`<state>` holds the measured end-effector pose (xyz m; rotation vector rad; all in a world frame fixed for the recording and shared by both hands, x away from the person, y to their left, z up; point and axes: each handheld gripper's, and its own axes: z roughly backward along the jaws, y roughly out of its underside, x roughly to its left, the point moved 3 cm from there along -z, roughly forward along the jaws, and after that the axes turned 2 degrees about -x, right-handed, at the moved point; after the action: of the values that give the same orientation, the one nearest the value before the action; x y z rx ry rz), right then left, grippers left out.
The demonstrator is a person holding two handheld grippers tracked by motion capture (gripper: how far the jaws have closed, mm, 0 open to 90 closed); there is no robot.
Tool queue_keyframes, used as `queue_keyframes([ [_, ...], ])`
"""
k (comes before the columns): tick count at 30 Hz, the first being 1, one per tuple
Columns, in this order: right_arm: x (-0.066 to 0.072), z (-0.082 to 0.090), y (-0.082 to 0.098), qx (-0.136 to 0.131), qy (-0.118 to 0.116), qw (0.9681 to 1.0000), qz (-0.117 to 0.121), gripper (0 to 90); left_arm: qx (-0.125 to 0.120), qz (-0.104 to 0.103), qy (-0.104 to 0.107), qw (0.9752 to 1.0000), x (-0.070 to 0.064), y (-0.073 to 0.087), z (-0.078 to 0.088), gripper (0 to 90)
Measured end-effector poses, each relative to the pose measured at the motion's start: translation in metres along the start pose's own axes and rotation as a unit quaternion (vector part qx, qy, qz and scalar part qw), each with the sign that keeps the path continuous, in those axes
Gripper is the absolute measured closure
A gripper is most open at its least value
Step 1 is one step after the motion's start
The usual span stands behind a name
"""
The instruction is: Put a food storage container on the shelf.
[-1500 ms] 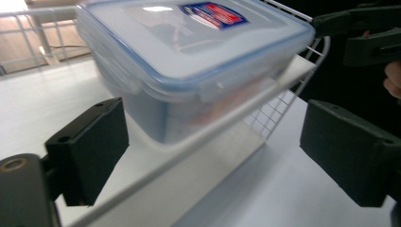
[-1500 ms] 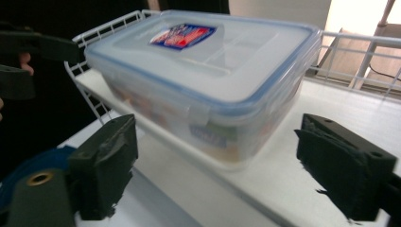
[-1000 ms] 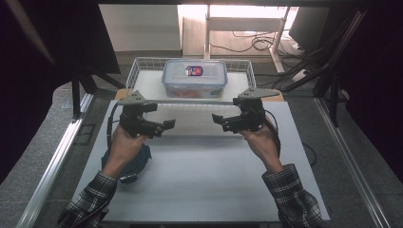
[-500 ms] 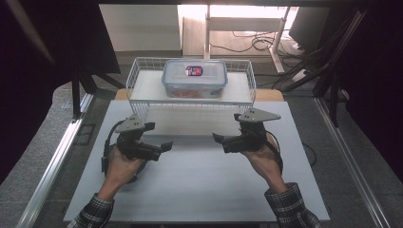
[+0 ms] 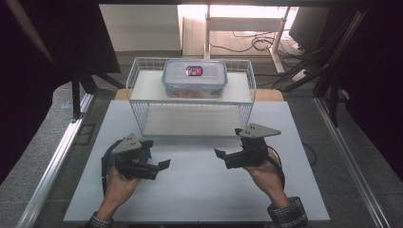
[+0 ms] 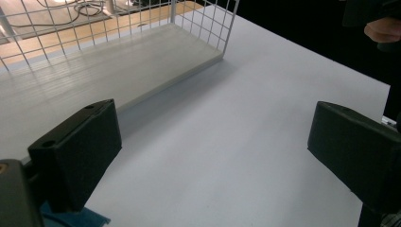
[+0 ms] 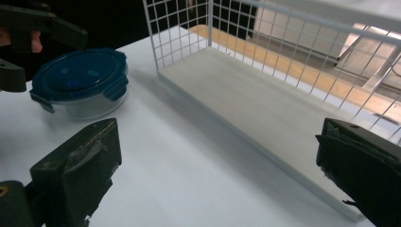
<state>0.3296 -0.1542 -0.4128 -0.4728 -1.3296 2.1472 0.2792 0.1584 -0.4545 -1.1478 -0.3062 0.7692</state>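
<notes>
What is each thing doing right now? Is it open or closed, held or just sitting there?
Left gripper: open, holding nothing, above the white table.
Right gripper: open, holding nothing, above the table.
Rectangular box: lid on, sitting on the rack's top shelf.
Round box: blue lid on with its clips down, standing on the table beside the left gripper.
Wire rack: upright on the table, lower shelf bare.

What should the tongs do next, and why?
Probably the left tongs should turn back and lower around the round blue-lidded container. Both tongs are open and empty, that container sits on the white table right by the left hand, and the wire rack's lower shelf is bare.
</notes>
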Motion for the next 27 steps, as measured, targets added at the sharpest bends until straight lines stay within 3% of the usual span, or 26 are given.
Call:
queue_keyframes([
  [10,0.010,0.003,0.021,0.000,-0.004,1.0000,-0.006,1.1,0.014,-0.036,-0.007,0.9992,-0.022,0.022,-0.004,3.3],
  [17,0.017,0.010,0.045,0.004,0.006,0.9999,-0.009,0.4,-0.001,-0.044,-0.020,0.9988,-0.030,0.040,-0.006,7.1],
  [27,0.026,0.015,0.080,0.028,0.013,0.9995,-0.010,0.4,0.038,-0.058,-0.012,0.9975,-0.040,0.060,-0.015,6.8],
])
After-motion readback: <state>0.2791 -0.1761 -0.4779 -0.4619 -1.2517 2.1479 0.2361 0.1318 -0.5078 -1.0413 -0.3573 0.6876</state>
